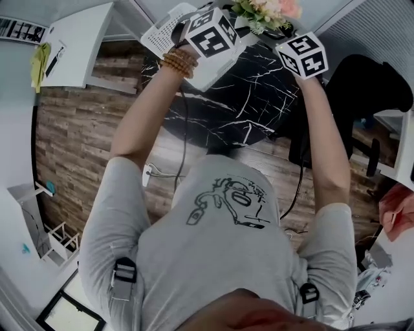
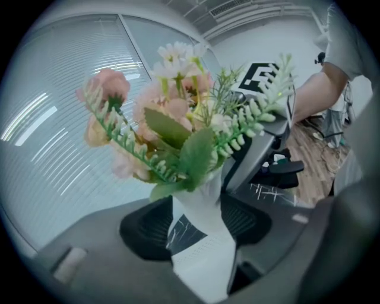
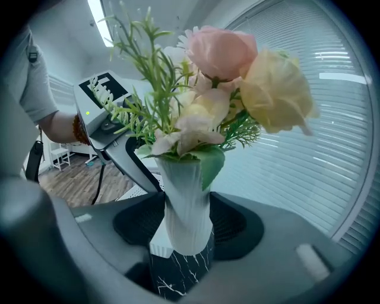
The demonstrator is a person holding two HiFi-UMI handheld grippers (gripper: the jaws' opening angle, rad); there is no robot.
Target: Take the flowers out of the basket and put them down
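While the left claw [image 2: 199, 228] and right claw [image 3: 187, 228] clenched the vase [image 3: 185, 202], the flowers [image 3: 222, 53] looked out of the basket [image 1: 160, 33], not yet on the bench [image 1: 239, 103].

Ahead and to the left of the jaws of the left gripper [image 2: 199, 228], a wide window with horizontal blinds [image 2: 53, 136] glows pale. The same blinds fill the space ahead and right of the jaws of the right gripper [image 3: 189, 228], where a ceiling light strip [image 3: 98, 15] runs high on their left. Below both pairs of jaws is a round black table [image 1: 252, 97] veined white like marble, standing on a brown wood-plank floor [image 1: 71, 142], with a white desk [image 1: 77, 45] off to their left and a black chair [image 1: 369, 84] off to their right.
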